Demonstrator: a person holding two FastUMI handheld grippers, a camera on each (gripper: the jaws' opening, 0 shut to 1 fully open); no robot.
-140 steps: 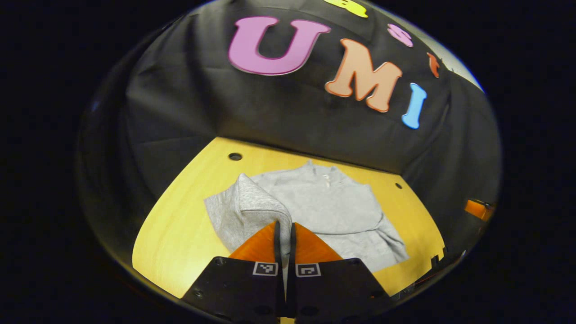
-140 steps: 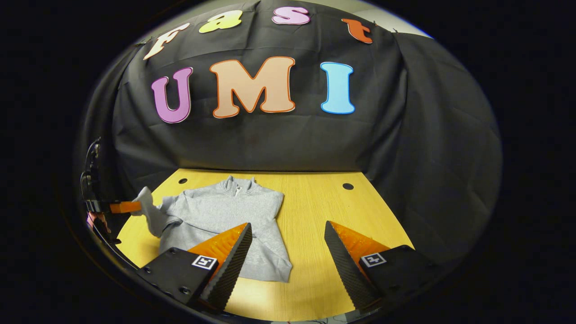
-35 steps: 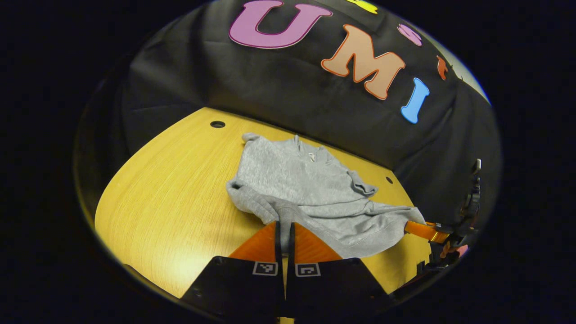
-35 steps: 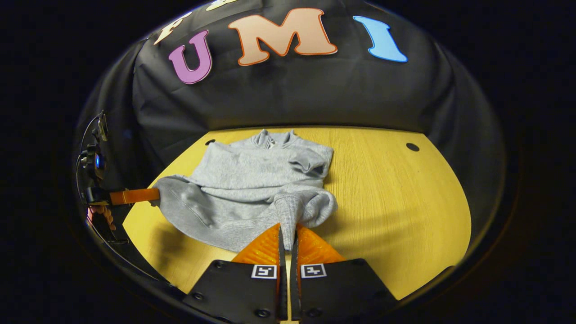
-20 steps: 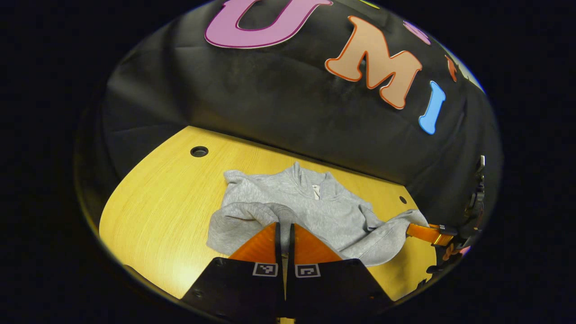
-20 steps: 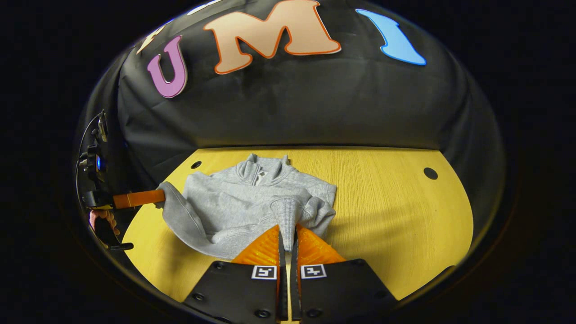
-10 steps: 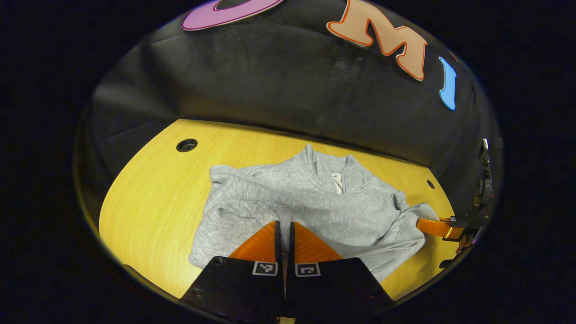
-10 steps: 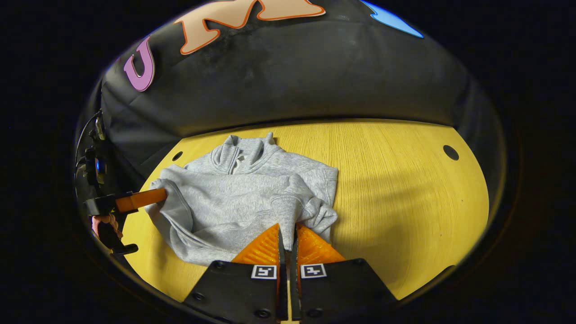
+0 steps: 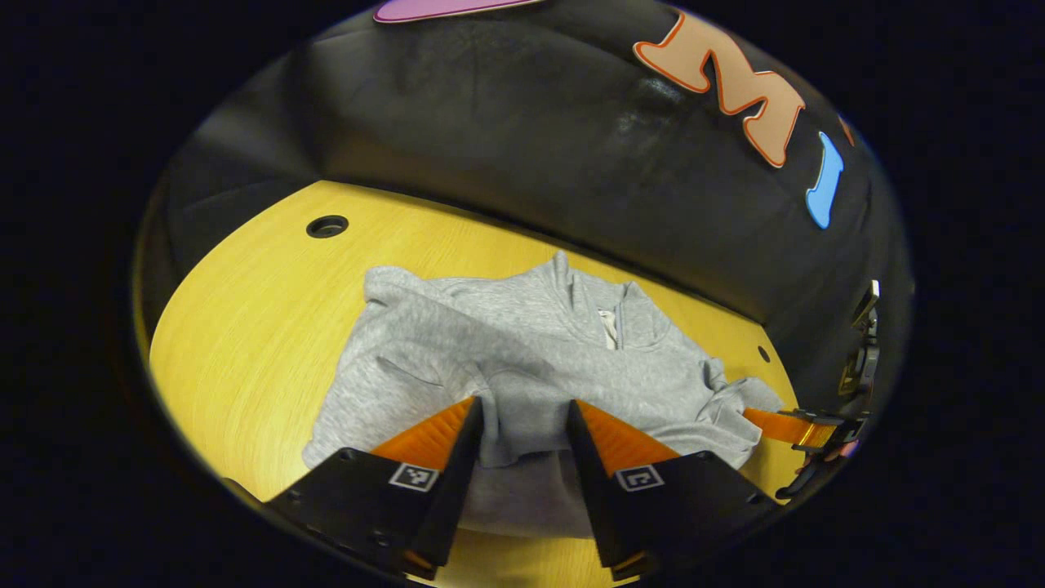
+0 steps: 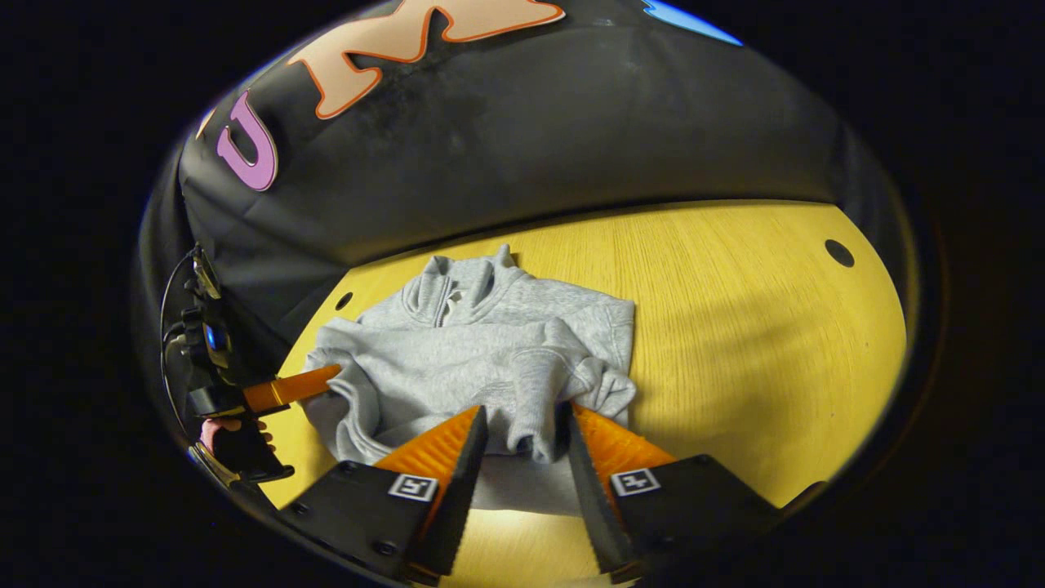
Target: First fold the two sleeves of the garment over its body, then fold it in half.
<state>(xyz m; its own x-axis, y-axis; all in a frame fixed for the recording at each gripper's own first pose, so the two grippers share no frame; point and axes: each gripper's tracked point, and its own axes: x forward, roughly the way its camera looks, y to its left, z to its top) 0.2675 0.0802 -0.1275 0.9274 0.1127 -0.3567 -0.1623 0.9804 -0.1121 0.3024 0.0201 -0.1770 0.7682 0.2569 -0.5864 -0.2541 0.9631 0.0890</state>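
Both grippers, left [image 9: 518, 445] and right [image 10: 522, 449], stand spread apart over the grey sweater [image 9: 522, 359], which lies bunched at the middle of the yellow table [image 9: 245, 327]. Risk: the loosely laid hem may catch on withdrawing fingers and unfold.

You have a yellow wood-grain bench [image 9: 245, 327] in front of you, with a round dark hole [image 9: 327, 226] near its far left corner and a smaller hole [image 9: 765, 354] at its far right. In the right gripper view a hole [image 10: 838, 252] sits far right. Black cloth wall [image 10: 531, 139] stands behind the bench.
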